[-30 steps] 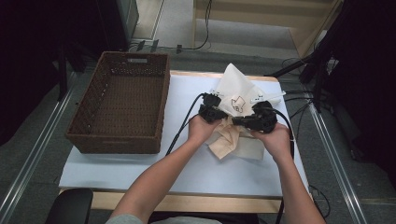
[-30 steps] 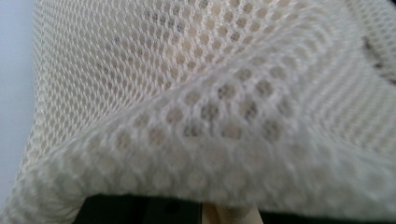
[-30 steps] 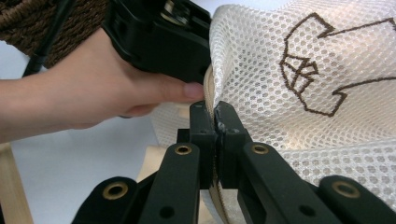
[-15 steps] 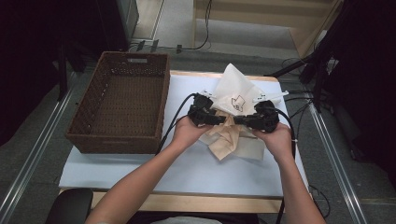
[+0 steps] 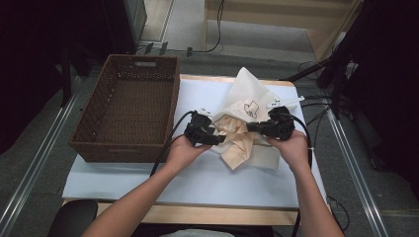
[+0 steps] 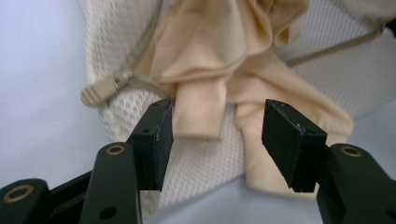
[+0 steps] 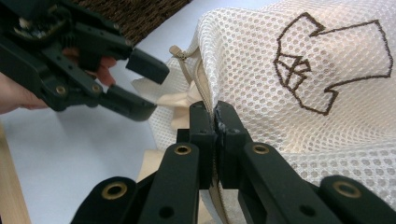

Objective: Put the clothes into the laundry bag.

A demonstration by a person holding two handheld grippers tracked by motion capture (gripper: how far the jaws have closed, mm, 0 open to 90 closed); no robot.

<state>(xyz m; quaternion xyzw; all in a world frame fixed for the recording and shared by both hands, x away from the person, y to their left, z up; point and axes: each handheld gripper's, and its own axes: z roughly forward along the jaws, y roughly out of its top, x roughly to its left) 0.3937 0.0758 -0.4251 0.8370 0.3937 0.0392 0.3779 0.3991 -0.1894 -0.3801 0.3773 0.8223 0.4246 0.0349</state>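
At the left of the high view one brown wicker basket [image 5: 126, 111] stands on the white table [image 5: 197, 177], well apart from the cloth work. Just right of it, the left gripper [image 5: 217, 139] sits at the left edge of the one white mesh laundry bag [image 5: 249, 96]. Its jaws have just been opening and now stand apart with nothing pressed between them. The left gripper view gives what the high view cannot: the pads [image 6: 156, 140] frame a flap of the one beige garment [image 6: 219, 60] spilling from the bag's mouth without touching it, and a beige zipper pull [image 6: 100, 89] lies on the mesh [image 6: 205, 158] at the bag's edge. The garment [image 5: 237, 143] lies half in, half out of the bag near the middle of the table.

Farther right, the right gripper [image 5: 253, 126] holds the bag's rim. The right gripper view shows this closely: its jaws are clamped tight on the zippered edge of the mesh bag [image 7: 299, 121], beside one brown stitched shirt emblem [image 7: 327, 65], with the left gripper [image 7: 142, 86] open farther off. Two grippers, one bag, one garment, one basket.
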